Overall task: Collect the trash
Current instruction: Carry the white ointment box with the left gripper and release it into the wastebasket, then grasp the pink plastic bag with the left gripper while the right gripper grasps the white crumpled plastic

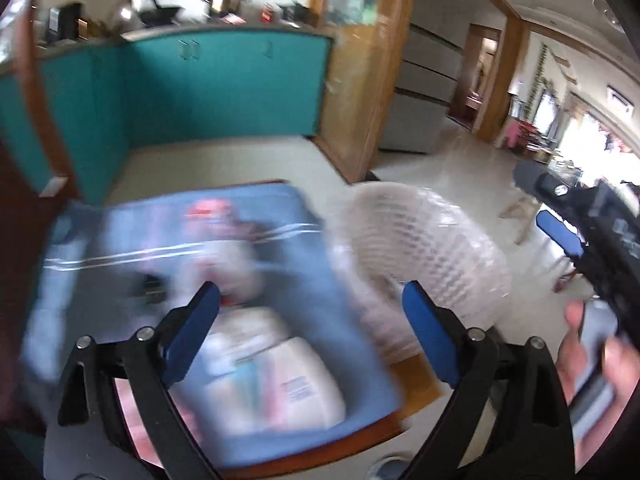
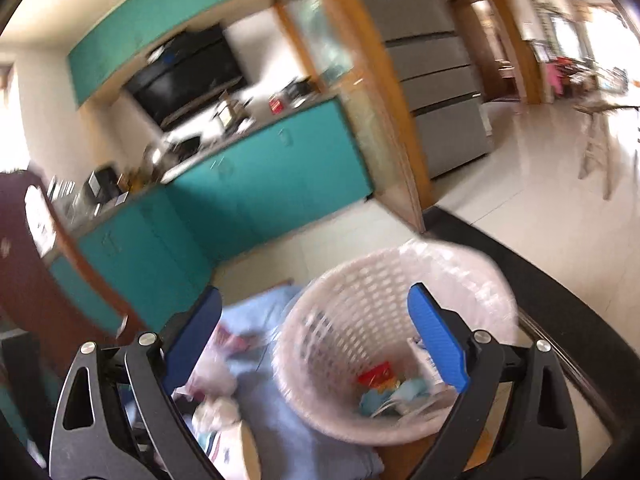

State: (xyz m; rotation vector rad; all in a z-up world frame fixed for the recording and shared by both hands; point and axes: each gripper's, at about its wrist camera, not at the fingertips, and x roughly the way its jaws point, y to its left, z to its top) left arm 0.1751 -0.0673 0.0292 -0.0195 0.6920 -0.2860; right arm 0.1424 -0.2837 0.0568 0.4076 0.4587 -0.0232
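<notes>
A blue cloth (image 1: 100, 260) covers the table and carries blurred trash: a white plastic package with a barcode (image 1: 280, 376) and crumpled white and red wrappers (image 1: 232, 256). My left gripper (image 1: 312, 296) hangs open above the package, with nothing between its blue pads. To its right stands a white lattice basket (image 1: 432, 240) lined with clear plastic. My right gripper (image 2: 316, 296) is open over the basket (image 2: 340, 272), pinching nothing. Inside the basket lie a red wrapper (image 2: 376, 374) and bluish scraps (image 2: 400, 396). More crumpled wrappers (image 2: 212, 372) lie left of it.
Teal cabinets (image 1: 224, 88) with a cluttered counter run behind the table. A wooden door frame (image 1: 360, 92) and a grey fridge (image 2: 436, 80) stand to the right, then pale tiled floor. A hand (image 1: 580, 344) holds the other gripper at the right edge. A dark table edge (image 2: 540, 280) passes behind the basket.
</notes>
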